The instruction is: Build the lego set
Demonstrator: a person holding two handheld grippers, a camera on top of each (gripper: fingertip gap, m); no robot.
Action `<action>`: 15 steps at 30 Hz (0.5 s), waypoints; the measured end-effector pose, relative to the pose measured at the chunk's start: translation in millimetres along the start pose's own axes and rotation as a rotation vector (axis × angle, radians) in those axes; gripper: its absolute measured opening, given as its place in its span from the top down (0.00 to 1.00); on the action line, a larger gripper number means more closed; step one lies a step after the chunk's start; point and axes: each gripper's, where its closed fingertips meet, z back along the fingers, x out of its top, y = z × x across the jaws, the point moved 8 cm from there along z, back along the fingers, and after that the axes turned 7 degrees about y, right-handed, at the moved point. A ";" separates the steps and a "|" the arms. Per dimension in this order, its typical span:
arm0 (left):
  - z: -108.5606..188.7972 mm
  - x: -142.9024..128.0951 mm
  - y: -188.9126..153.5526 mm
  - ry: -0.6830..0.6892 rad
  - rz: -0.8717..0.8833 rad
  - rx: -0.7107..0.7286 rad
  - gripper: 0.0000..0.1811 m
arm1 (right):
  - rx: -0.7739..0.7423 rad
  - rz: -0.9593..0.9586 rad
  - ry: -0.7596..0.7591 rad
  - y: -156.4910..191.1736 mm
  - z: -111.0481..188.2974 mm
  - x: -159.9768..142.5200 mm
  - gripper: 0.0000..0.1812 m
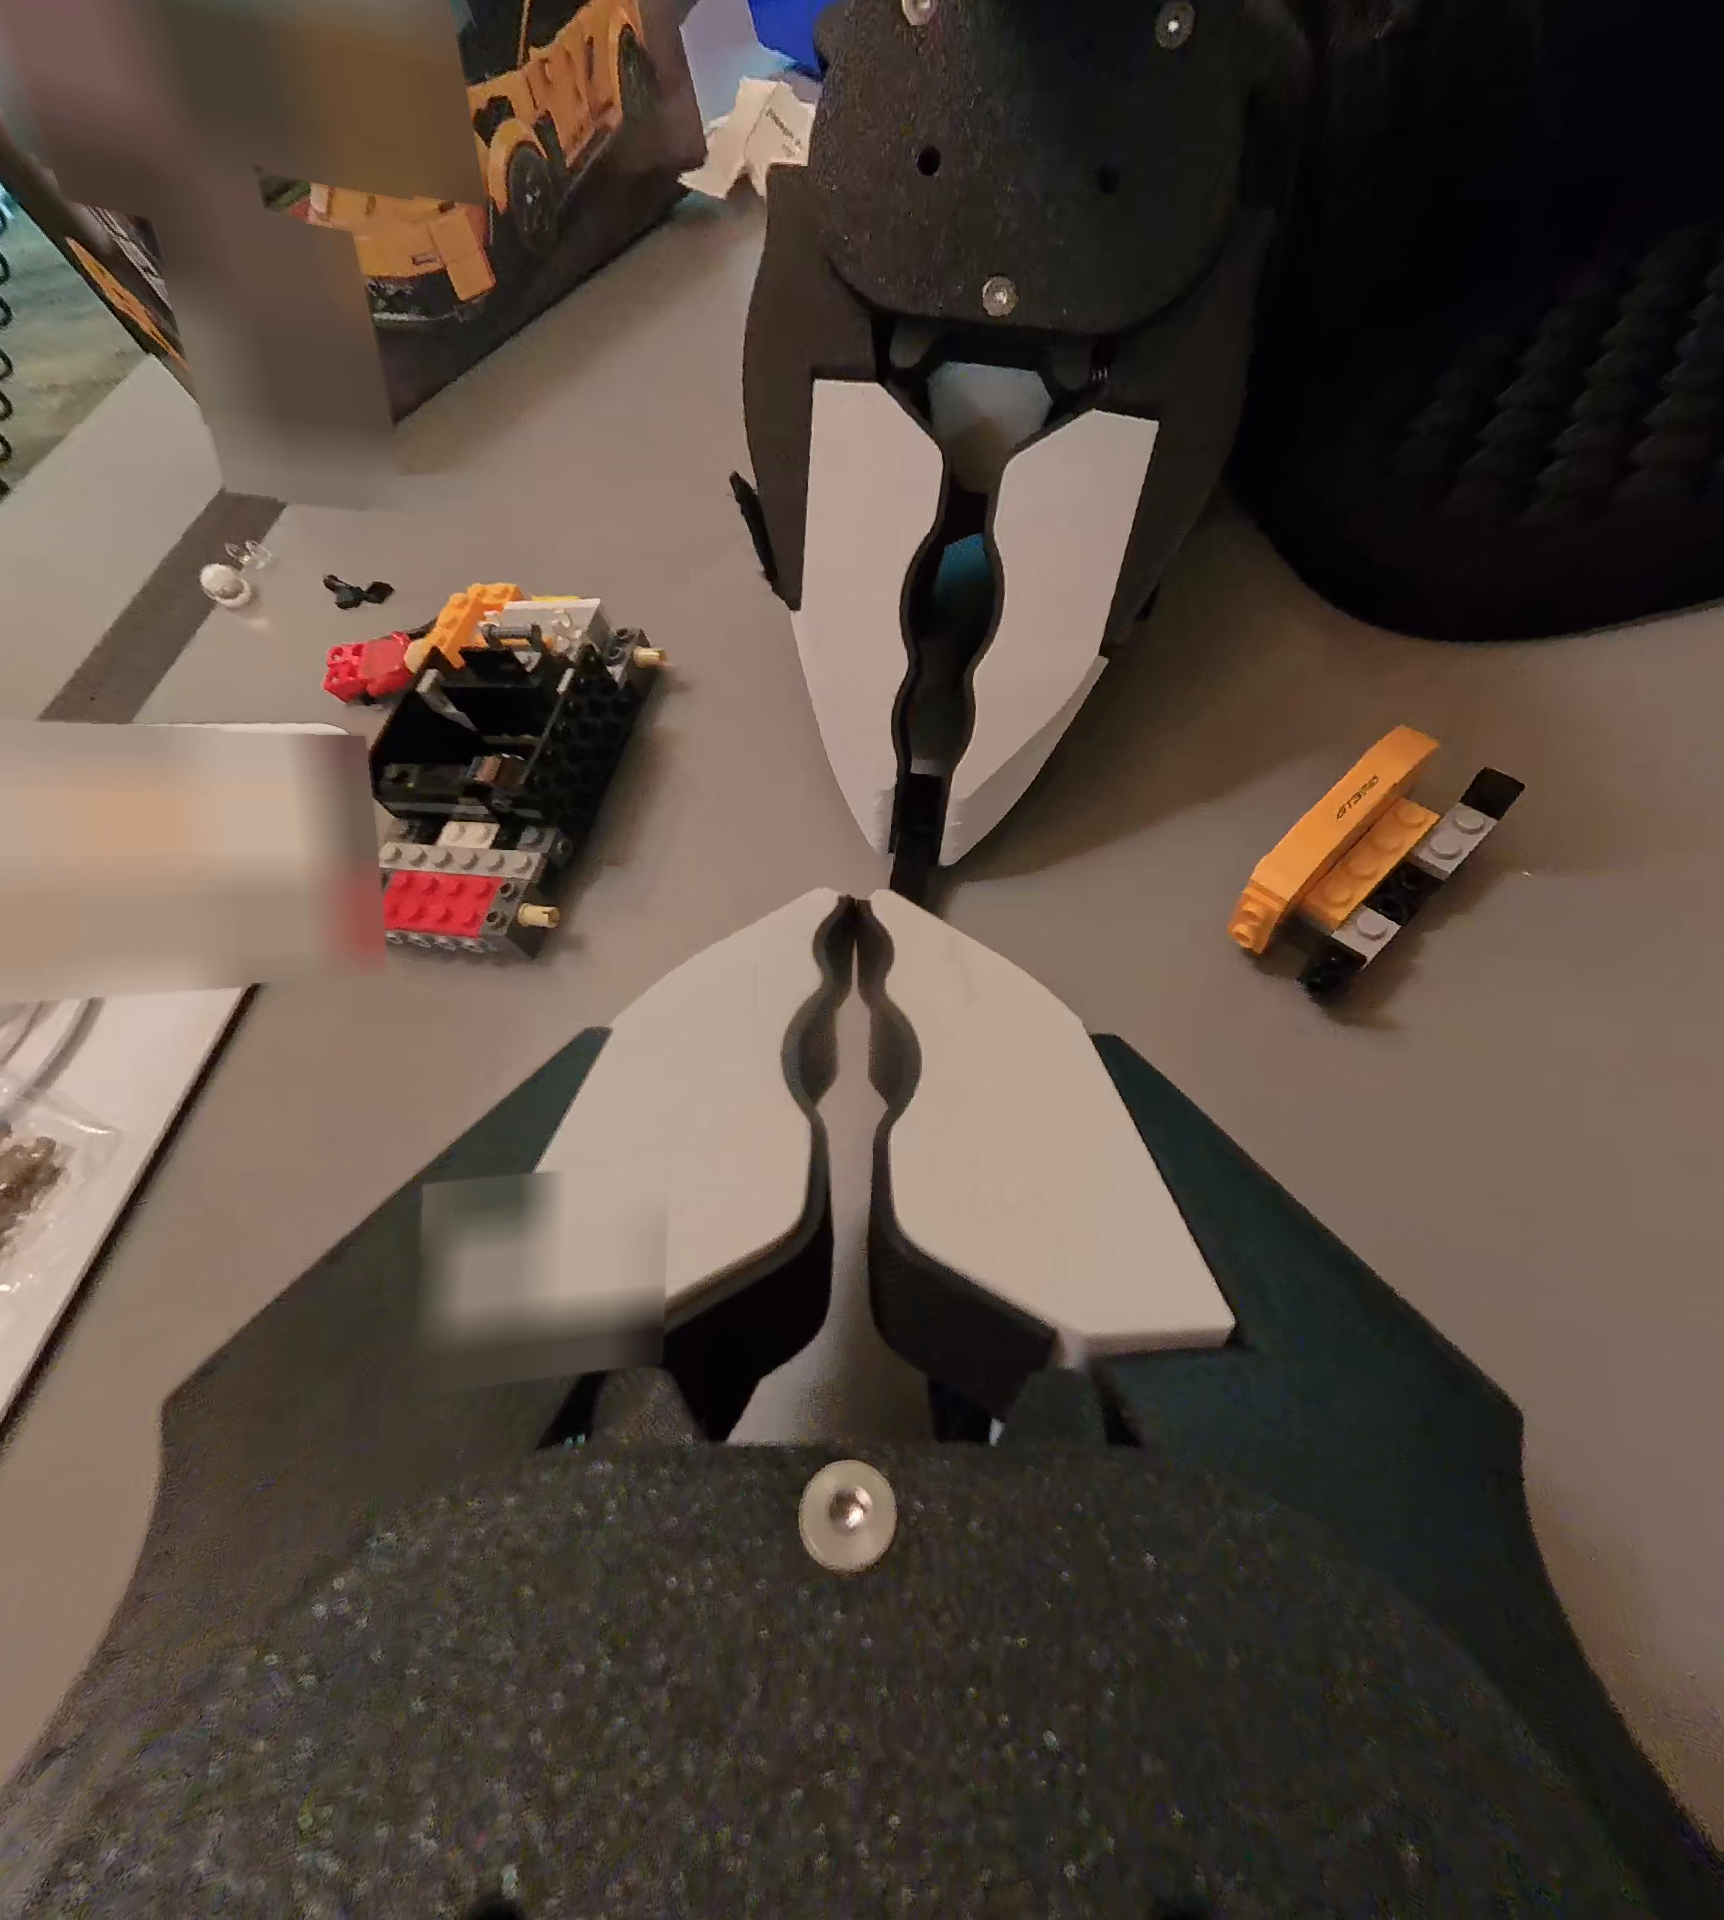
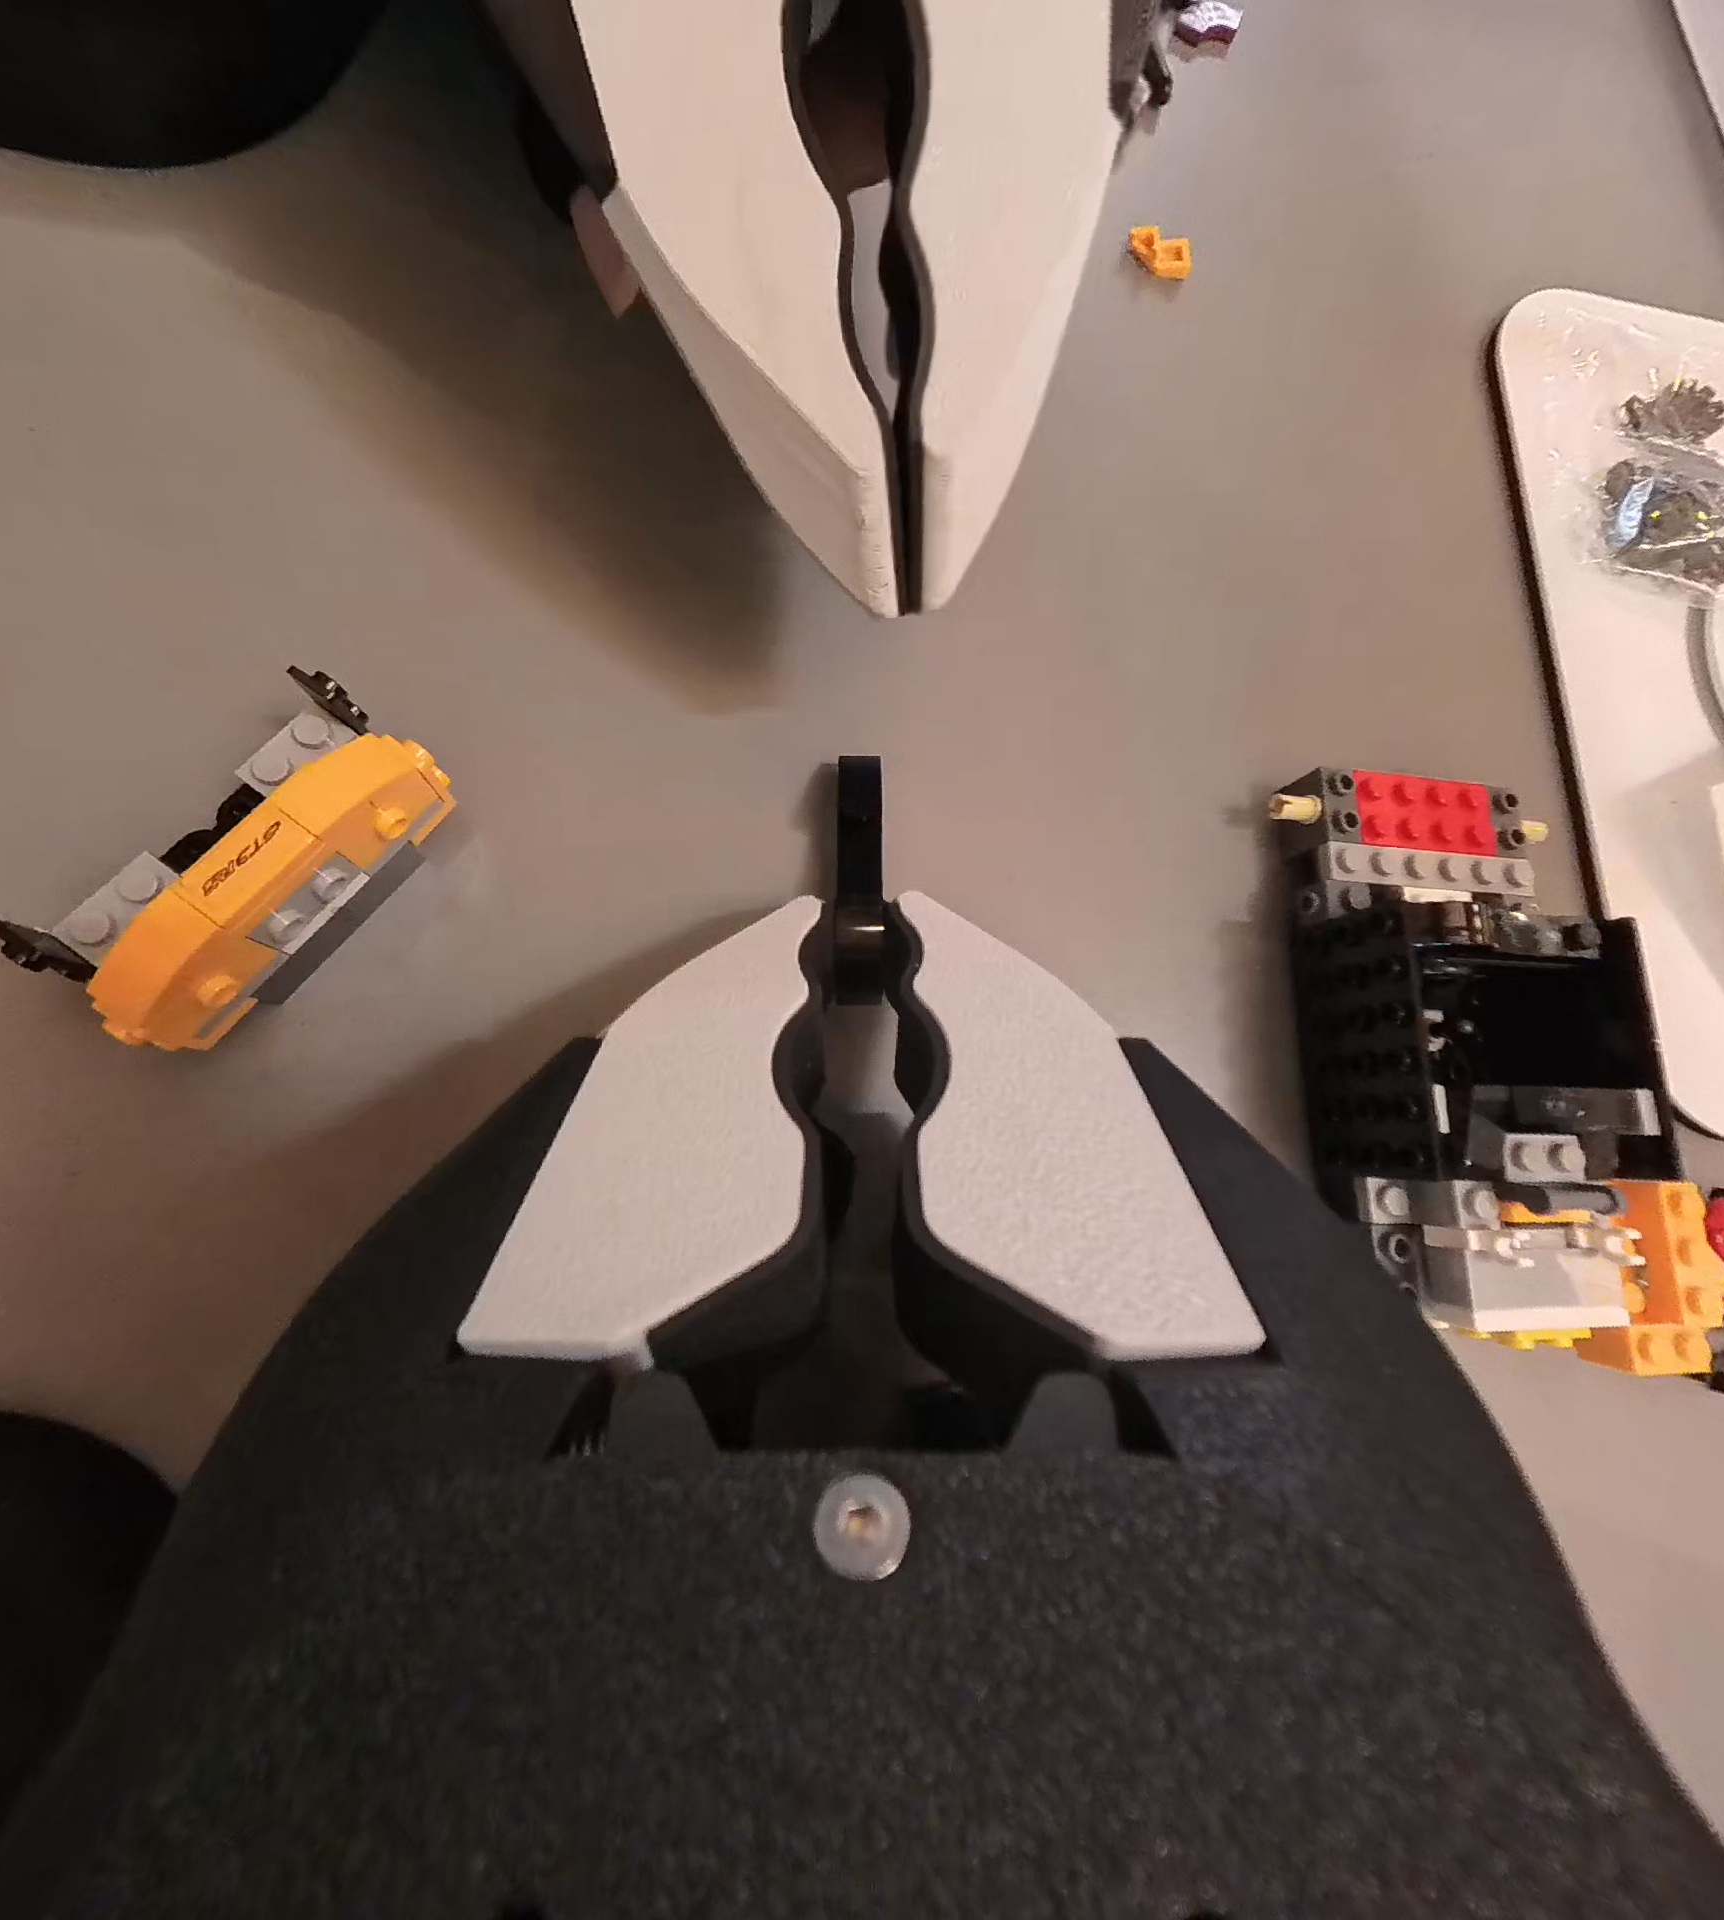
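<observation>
My right gripper (image 2: pixel 858 914) is shut on a narrow black lego piece (image 2: pixel 858 831) that sticks out past its fingertips, just above the grey table (image 2: pixel 629 707). The left wrist view shows the same grasp (image 1: pixel 915 842), with the black piece (image 1: pixel 915 873) pointing at my left gripper (image 1: pixel 856 904). My left gripper is shut, with nothing between its pads; it also shows in the right wrist view (image 2: pixel 905 603), tip to tip with the right one. A black, grey and red car chassis (image 1: pixel 494 790) (image 2: pixel 1460 1039) lies to one side. An orange and grey sub-assembly (image 1: pixel 1357 862) (image 2: pixel 245 883) lies on the other side.
The set's box (image 1: pixel 525 208) stands at the back. A white tray (image 2: pixel 1616 343) holds bags of small parts (image 2: pixel 1658 488) and a booklet. A small orange piece (image 2: pixel 1161 252) and tiny black (image 1: pixel 357 590) and clear bits (image 1: pixel 229 582) lie loose. A dark ribbed object (image 1: pixel 1564 364) stands nearby. The grippers' ends are close to 5 cm from one another.
</observation>
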 end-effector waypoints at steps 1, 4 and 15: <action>0.1 0.0 0.3 0.007 0.009 -0.001 1.00 | 0.002 0.001 -0.001 0.2 0.0 0.2 0.95; 0.9 -1.2 3.2 0.019 0.033 0.010 1.00 | 0.029 -0.014 -0.019 0.5 0.2 0.7 0.91; 3.7 -5.2 16.7 0.023 0.126 0.090 1.00 | 0.014 -0.223 -0.163 -39.4 36.8 -11.7 0.88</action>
